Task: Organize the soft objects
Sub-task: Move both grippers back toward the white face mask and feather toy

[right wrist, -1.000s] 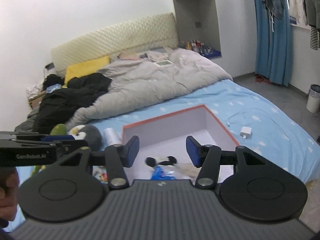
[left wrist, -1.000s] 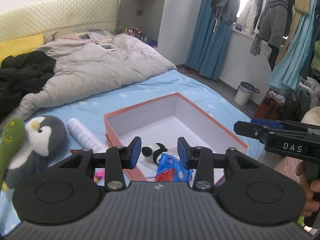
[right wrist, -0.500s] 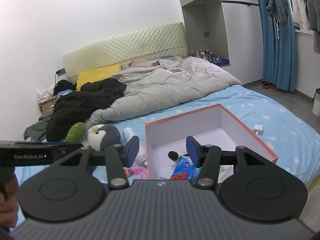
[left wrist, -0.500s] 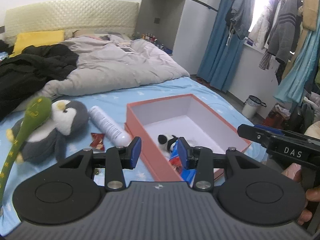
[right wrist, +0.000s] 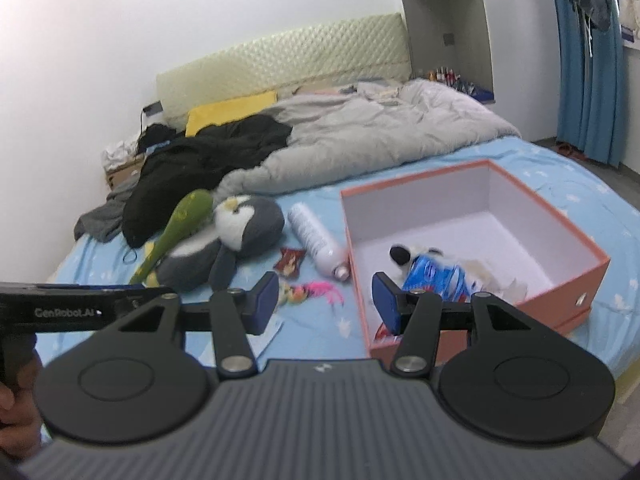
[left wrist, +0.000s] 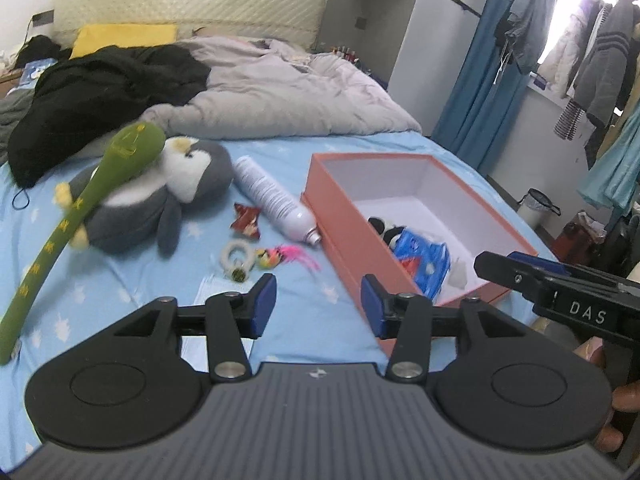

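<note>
Shift: both views have swung left off the box, toward the toys.
Left gripper (left wrist: 318, 304): wide open, empty.
Right gripper (right wrist: 325, 300): wide open, empty.
Penguin plush (left wrist: 168, 196): on the bed, ahead-left of both; left gripper nearer.
Green plush (left wrist: 76, 216): lies slantwise across it.
Box (left wrist: 344, 216): holds a panda plush (left wrist: 386, 232) and a blue packet (left wrist: 424, 258).

A white spray can (left wrist: 273, 201) lies on the bed's blue sheet (left wrist: 120, 292), near a red snack wrapper (left wrist: 247, 221), a white ring (left wrist: 237, 258) and a pink feathered toy (left wrist: 282, 258). A grey duvet (left wrist: 280, 104) and black clothing (left wrist: 100, 92) are heaped toward the headboard (left wrist: 188, 10), beside a yellow pillow (left wrist: 124, 36). Blue curtains (right wrist: 588, 80) hang beyond the bed's far edge.
</note>
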Demonstrator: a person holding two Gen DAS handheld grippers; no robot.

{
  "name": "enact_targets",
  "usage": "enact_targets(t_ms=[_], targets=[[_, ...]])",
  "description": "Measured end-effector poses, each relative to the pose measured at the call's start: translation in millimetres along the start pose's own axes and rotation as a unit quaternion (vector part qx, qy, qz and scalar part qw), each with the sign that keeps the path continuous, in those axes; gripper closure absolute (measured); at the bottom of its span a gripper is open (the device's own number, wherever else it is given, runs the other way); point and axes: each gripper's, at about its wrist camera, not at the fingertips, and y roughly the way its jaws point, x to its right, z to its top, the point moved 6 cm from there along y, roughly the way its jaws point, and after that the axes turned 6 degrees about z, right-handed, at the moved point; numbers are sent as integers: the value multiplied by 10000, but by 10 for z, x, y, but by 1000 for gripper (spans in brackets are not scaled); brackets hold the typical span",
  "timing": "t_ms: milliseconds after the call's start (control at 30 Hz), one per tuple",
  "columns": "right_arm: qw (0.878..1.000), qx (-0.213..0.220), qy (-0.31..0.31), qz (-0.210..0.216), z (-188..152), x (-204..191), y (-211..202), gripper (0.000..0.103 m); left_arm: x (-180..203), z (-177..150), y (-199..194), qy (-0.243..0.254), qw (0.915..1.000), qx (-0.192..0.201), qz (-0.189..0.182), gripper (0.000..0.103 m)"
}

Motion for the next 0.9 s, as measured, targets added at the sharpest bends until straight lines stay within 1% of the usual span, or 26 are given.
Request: enact_targets(t_ms=[100,233,267,300,333,467,567,733,900], targets=[[9999,-115,-39,-42,-145,-46,40,48,-81,-121,21,-43,9999,-72,100,44],[9995,-289,-100,-36,-362,-115,110,48,-202,-261,91,-96,9995,-195,248,41],[9993,-336,-136,-58,-412,-133,133,48,-239,-309,121,-121,9992,-243,287,38],[9991,-395,-159,-59,-460,-152,156,48,-272,-336,150,-158,9989,-275,342,33],[9988,-461,-167,-20,-503,-170,178,48,-311,-361,188,-201,9985,-306,417,31],[9981,-603,-146,49,-590,-195,309,48,-437,-440,378,-296,9969,-454,564,31],[9971,-740,-171,65,-631,-201,448,48,-516,-460,533,-389,9960,-576,564,31],[9948,-961,-310,90,-641,-238,758,48,-677,-512,850,-398,9939,-782,669,27],[9927,-1129,-395,144,-613,-314,1155,48,-902,-627,1275,-315,9896,-1187,743,27]])
